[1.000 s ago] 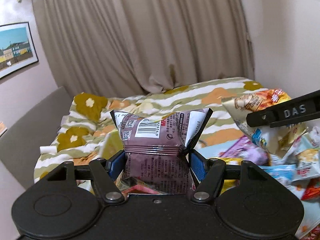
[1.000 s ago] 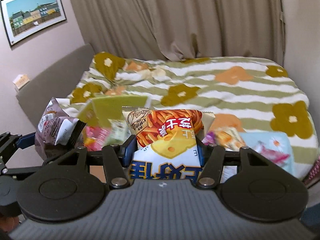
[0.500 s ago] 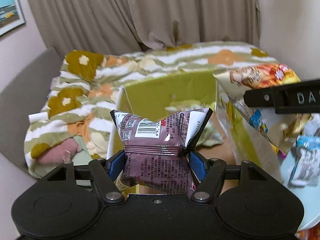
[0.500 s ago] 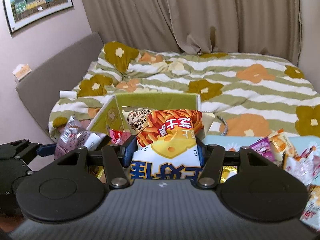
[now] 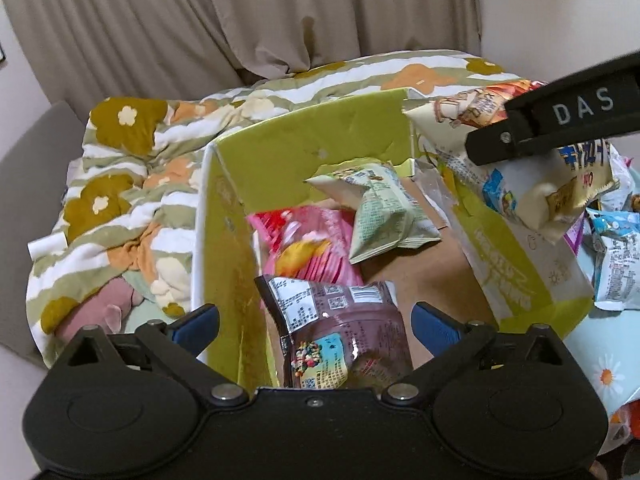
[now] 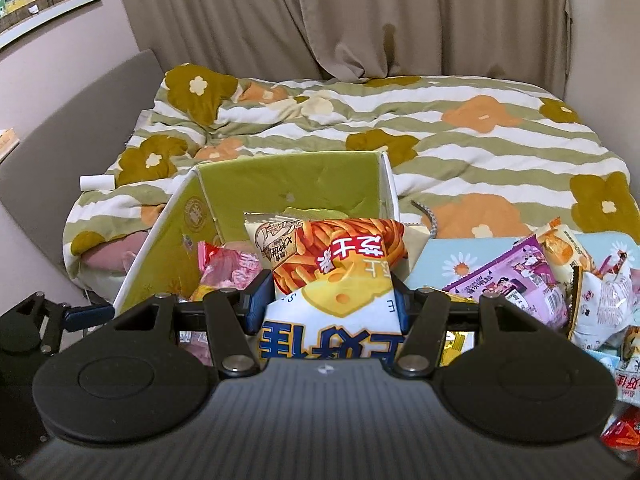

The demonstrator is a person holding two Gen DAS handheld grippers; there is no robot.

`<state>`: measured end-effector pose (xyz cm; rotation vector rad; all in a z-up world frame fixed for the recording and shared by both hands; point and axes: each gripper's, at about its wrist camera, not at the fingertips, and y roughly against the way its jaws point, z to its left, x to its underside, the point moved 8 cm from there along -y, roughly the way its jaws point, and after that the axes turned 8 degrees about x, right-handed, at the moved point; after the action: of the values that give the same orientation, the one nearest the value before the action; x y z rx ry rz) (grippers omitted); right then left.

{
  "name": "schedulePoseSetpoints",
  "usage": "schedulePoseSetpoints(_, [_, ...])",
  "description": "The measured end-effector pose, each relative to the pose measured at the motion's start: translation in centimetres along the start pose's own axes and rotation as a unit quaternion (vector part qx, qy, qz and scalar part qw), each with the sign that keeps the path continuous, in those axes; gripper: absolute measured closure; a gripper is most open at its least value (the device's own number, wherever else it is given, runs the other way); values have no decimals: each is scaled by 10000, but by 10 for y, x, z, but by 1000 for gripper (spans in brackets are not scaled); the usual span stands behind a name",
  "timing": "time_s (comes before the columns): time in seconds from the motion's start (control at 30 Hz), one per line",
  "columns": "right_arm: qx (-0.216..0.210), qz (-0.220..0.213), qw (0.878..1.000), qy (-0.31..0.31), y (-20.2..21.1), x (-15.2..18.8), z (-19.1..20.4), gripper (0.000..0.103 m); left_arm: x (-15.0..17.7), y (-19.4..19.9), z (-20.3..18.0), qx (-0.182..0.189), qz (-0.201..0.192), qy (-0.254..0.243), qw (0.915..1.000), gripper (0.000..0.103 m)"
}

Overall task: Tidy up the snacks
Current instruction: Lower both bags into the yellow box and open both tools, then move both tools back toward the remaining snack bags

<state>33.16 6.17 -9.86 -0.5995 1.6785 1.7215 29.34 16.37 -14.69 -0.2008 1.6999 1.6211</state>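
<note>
My left gripper (image 5: 316, 320) is open above the near end of a yellow-green cardboard box (image 5: 224, 216). A brown-purple snack bag (image 5: 340, 328) lies loose between the open fingers, down in the box. A pink bag (image 5: 308, 240) and a pale green bag (image 5: 380, 212) lie deeper inside. My right gripper (image 6: 328, 300) is shut on an orange and white fries snack bag (image 6: 336, 268) and holds it over the box's right side (image 6: 388, 184). That bag also shows in the left wrist view (image 5: 516, 168).
Several loose snack bags (image 6: 532, 280) lie on a light blue daisy-print surface (image 6: 452, 264) right of the box. A bed with a flowered striped quilt (image 6: 460, 136) lies behind. Curtains hang at the back, and a grey headboard (image 6: 72, 128) stands at left.
My left gripper has tilted down over the box and opened, and the brown-purple bag has dropped from its fingers into the box. My right gripper has moved closer to the box with its bag.
</note>
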Motion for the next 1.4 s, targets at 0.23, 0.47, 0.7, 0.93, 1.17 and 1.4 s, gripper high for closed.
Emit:
schedulePoseSetpoints(0.23, [-123,33,9998,150,-4,-2,13,30,-4,18,25,-44,-250,621,9978,0])
schedulePoseSetpoints(0.47, [-460,100,9985,263,-17,-1,30,30,-9,31,34,-283,-536,812,9949,0])
schedulePoseSetpoints(0.7, [-700,280,9970,181,-30,7,32,0,-2,28,35,-419,-466,935,9936,0])
schedulePoseSetpoints(0.93, [-762,54,9970,114,-30,14,26,0,9,26,35,-453,-374,1227,9907,0])
schedulePoseSetpoints(1.17, [-977,-273,9948,80,-15,11,21,0,4,37,31,-515,-551,1255,9892,0])
schedulePoseSetpoints(1.4, [-1003,-426,9940,75,8,1,15,0,-8,59,26,-418,-882,1174,9883,0])
